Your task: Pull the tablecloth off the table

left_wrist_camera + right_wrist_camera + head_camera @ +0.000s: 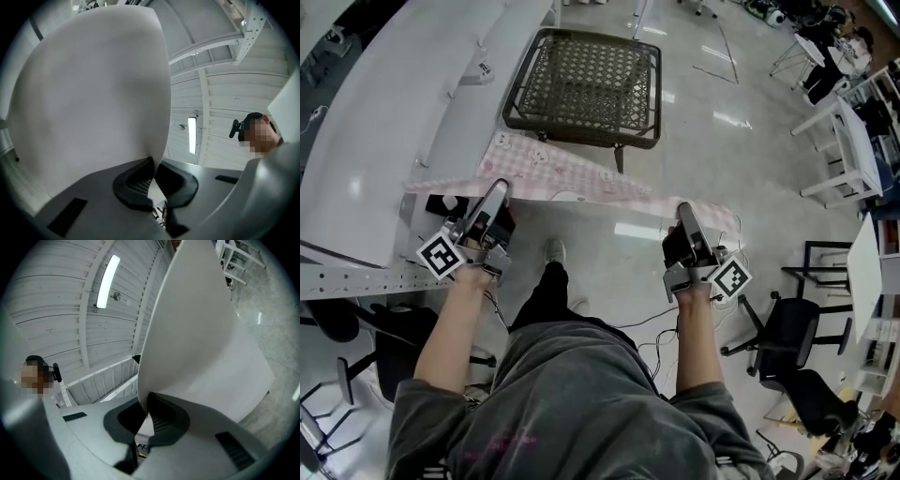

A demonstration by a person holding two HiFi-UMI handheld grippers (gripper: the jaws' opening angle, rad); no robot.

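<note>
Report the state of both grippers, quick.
Left gripper: jaws shut on the tablecloth.
Right gripper: jaws shut on the tablecloth too.

The tablecloth spans between the left gripper and the right gripper, each with its jaws closed on one end of it. It hangs above the floor, just before the near edge of the table, which stands beyond it. A long worktop runs along the left with the left gripper over its near end, a chair stands right of the right gripper, and the person's shoe rests on the floor between the two grippers.
</note>
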